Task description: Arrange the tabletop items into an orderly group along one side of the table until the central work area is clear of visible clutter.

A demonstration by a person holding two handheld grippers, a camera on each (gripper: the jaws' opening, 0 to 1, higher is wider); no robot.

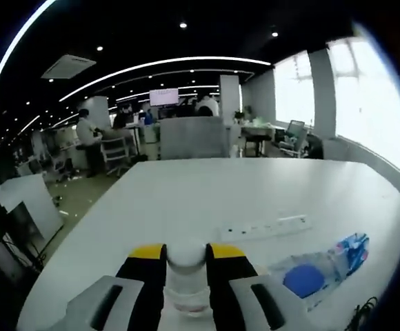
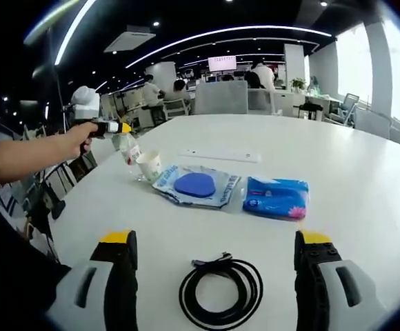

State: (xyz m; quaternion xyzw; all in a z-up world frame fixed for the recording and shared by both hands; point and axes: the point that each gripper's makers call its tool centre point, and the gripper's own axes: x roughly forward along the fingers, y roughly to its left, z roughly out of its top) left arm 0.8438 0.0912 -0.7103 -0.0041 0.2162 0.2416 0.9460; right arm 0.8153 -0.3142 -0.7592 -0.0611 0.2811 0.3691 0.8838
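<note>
Right gripper stood wide over the coiled cable at the tabletop's near edge. Beyond lay a blue pouch and wipes pack, then a power strip. Near the left edge, left gripper clamped a bottle beside a cup.
</note>
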